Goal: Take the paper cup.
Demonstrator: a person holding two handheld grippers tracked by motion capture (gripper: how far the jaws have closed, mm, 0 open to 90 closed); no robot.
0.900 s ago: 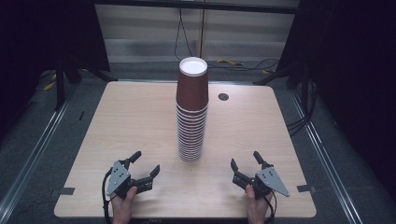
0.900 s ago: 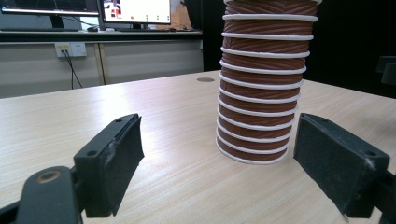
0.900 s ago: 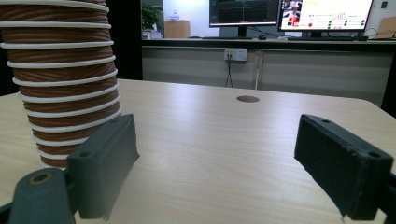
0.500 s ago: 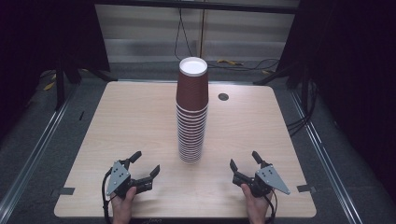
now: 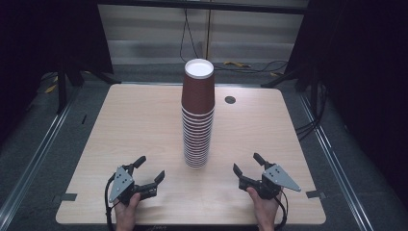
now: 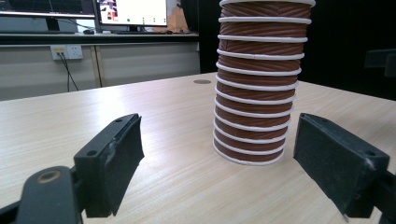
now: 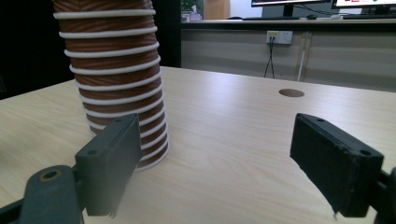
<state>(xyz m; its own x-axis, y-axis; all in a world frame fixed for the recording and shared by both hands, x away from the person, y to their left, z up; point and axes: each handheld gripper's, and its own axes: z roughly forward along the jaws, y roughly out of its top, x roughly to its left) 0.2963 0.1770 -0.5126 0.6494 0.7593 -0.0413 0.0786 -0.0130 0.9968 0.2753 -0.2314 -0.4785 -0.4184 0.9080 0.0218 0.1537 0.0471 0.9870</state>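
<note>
The pale wood-grain desk (image 5: 144,125) carries no readable writing, and the only mark on its top is a small round dark hole (image 5: 230,100) near the far edge; no brand or label can be made out anywhere, and the lit monitor (image 6: 132,11) behind the desk in the left gripper view is too blurred to read. At the middle of the desk stands the stack of paper cups (image 5: 197,115), a tall upright column of reddish-brown cups with fine diagonal ribbing on their walls, each one showing a rolled white rim, so the column reads as a ladder of white rings; the top cup's white inside faces up. The stack is bare of print. Near the front edge, left of the stack and well apart from it, the left gripper (image 5: 150,169) rests in a hand with its jaws spread wide and nothing between them. On the other side, the right gripper (image 5: 247,162) is likewise held low over the desk, jaws wide apart and empty, the stack's base just beyond its left jaw in the right gripper view.
</note>
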